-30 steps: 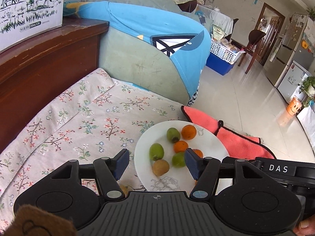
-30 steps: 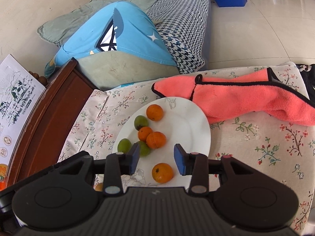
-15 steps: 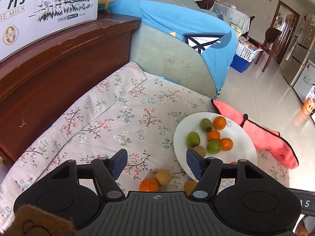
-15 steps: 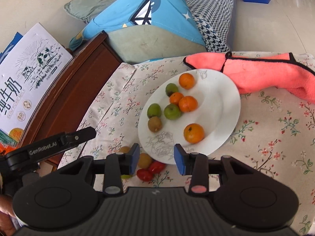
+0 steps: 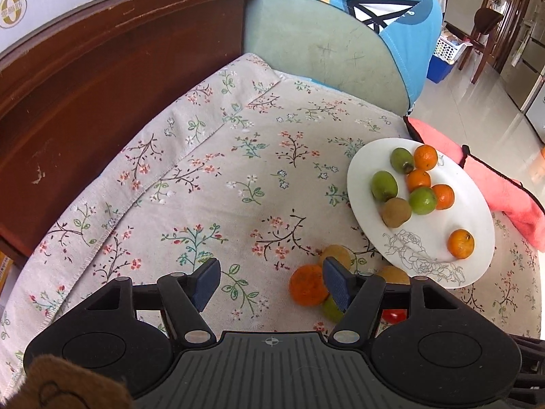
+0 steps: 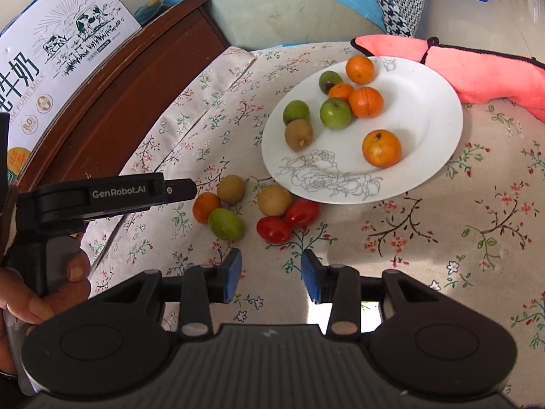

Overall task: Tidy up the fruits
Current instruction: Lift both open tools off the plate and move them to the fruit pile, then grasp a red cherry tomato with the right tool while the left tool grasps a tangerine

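Note:
A white plate (image 5: pixel 475 213) (image 6: pixel 425 119) on the floral cloth holds several oranges, green fruits and one brown fruit (image 6: pixel 298 134). Just off its near-left rim lie loose fruits: an orange (image 5: pixel 308 284) (image 6: pixel 206 207), a green one (image 6: pixel 226 224), two brown ones (image 6: pixel 231 189) (image 6: pixel 274 200) and two red tomatoes (image 6: pixel 287 221). My left gripper (image 5: pixel 270 274) is open over bare cloth; its right finger (image 5: pixel 335 284) overlaps the loose orange in the picture. My right gripper (image 6: pixel 271 266) is open and empty, just short of the tomatoes.
A pink cloth (image 6: pixel 477 68) (image 5: pixel 504 191) lies behind the plate. A dark wooden board (image 5: pixel 102 85) with a milk carton box (image 6: pixel 51 68) bounds the left side, a green and blue cushion (image 5: pixel 323 44) the back. A hand (image 6: pixel 51 289) holds the left gripper.
Both grippers have drawn back from the plate and dipped lower. The loose fruits beside the plate have come into view, and the left gripper now shows in the right wrist view.

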Motion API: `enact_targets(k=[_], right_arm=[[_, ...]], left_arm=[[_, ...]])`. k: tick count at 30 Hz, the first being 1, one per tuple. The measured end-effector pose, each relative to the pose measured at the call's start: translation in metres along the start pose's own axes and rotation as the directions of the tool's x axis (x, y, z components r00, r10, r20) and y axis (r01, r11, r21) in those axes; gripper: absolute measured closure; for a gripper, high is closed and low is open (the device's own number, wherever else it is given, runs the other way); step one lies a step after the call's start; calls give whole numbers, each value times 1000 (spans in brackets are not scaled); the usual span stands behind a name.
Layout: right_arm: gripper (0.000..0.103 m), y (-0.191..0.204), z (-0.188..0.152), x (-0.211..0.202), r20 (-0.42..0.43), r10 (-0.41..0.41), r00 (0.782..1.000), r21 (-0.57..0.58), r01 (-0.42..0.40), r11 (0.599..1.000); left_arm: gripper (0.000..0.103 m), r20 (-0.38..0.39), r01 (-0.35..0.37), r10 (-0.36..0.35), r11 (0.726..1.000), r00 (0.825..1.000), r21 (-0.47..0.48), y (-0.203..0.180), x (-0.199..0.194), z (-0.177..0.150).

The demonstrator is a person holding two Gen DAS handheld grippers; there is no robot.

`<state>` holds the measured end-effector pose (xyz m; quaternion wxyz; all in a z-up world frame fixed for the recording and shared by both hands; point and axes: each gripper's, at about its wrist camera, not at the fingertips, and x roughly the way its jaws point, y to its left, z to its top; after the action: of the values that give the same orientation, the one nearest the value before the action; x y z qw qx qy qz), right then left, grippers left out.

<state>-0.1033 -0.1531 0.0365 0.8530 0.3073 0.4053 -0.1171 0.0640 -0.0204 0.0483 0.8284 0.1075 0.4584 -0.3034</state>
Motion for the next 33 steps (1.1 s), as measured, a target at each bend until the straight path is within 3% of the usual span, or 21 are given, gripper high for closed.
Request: enact_targets(k=[5,19,24,28,33], right_arm=[[63,8,-2,11,7,-31,999,10,31,999],[64,27,-1,29,85,-135,987,-19,137,990],[75,29,-4,30,106,-160,981,-51,166,985],[77,27,-4,29,100,-150,984,-51,156,986],[77,25,-4,26,88,-136,987,-45,140,989]], left_arm=[[37,-20,20,-21,999,1000,-46,4,10,1],[37,-3,61,-61,997,998,-51,0,14,0],[39,-1,54,-54,998,999,-35,-3,17,-2],[39,-7,66,-66,997,998,-34,-4,19,-4],[55,4,89,-89,996,996,-31,-4,17,-4]])
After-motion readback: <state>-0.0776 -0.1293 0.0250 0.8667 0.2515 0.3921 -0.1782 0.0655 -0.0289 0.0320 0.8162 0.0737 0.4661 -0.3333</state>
